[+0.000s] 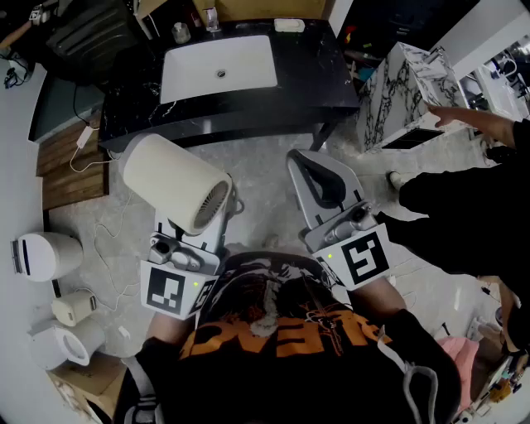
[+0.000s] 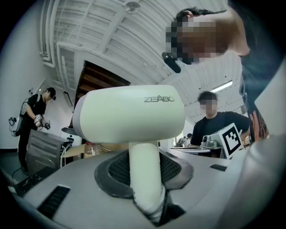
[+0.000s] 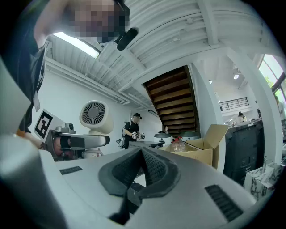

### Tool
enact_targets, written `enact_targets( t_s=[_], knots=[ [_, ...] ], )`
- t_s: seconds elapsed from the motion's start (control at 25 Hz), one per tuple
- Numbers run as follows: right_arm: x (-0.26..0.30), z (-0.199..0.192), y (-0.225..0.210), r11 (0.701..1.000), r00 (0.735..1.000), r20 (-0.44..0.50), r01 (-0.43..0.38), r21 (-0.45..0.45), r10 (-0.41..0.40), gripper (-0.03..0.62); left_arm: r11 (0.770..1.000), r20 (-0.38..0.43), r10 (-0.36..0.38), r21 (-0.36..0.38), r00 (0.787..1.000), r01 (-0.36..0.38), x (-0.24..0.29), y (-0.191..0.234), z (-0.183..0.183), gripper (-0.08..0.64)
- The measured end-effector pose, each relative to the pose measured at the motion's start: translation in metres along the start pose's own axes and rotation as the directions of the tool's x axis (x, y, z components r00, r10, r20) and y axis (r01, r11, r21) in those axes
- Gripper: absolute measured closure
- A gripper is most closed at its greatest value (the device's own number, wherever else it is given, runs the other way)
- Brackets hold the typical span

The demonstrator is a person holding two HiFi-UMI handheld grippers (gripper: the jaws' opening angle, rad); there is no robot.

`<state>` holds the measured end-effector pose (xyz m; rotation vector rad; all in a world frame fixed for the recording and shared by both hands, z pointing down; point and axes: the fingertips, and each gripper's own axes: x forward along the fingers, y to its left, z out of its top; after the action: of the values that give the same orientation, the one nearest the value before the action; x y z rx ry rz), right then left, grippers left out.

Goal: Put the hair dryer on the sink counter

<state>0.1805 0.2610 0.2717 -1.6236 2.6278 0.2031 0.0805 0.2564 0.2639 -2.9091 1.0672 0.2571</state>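
Observation:
A cream hair dryer (image 1: 176, 184) is held up over the floor, its grille end toward me. My left gripper (image 1: 217, 217) is shut on its handle. In the left gripper view the handle (image 2: 145, 179) runs down between the dark pads and the barrel (image 2: 129, 114) lies crosswise above my left gripper (image 2: 144, 172). My right gripper (image 1: 319, 170) hangs beside it, shut and empty, and its pads (image 3: 154, 167) meet at the tips. The hair dryer (image 3: 94, 117) also shows at the left of the right gripper view. The black sink counter (image 1: 315, 74) with its white basin (image 1: 219, 68) lies ahead.
A cup (image 1: 180, 33) and a white soap dish (image 1: 288, 25) stand at the counter's back edge. A person in black (image 1: 464, 207) stands right, reaching toward a marble-patterned box (image 1: 406, 83). White appliances (image 1: 45, 252) and a loose cable (image 1: 108, 248) lie on the floor left, beside wooden boards (image 1: 70, 166).

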Motion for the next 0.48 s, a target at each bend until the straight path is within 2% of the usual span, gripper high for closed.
enact_targets(
  t_s=[0.24, 0.4, 0.48],
  knots=[
    [-0.014, 0.001, -0.011, 1.000, 1.000, 0.000, -0.008, 0.005, 0.008, 0.581, 1.000, 0.001, 0.001, 0.005, 1.000, -0.001, 0.008, -0.018, 0.001, 0.414],
    [-0.017, 0.009, -0.017, 0.999, 0.999, 0.031, 0.004, 0.045, -0.005, 0.581, 1.000, -0.010, 0.004, 0.009, 1.000, -0.004, 0.012, -0.027, 0.001, 0.414],
    [-0.021, 0.008, -0.018, 0.999, 0.999, 0.039, -0.019, 0.038, 0.017, 0.581, 1.000, -0.014, 0.004, 0.016, 1.000, -0.004, 0.014, -0.031, 0.002, 0.414]
  ],
)
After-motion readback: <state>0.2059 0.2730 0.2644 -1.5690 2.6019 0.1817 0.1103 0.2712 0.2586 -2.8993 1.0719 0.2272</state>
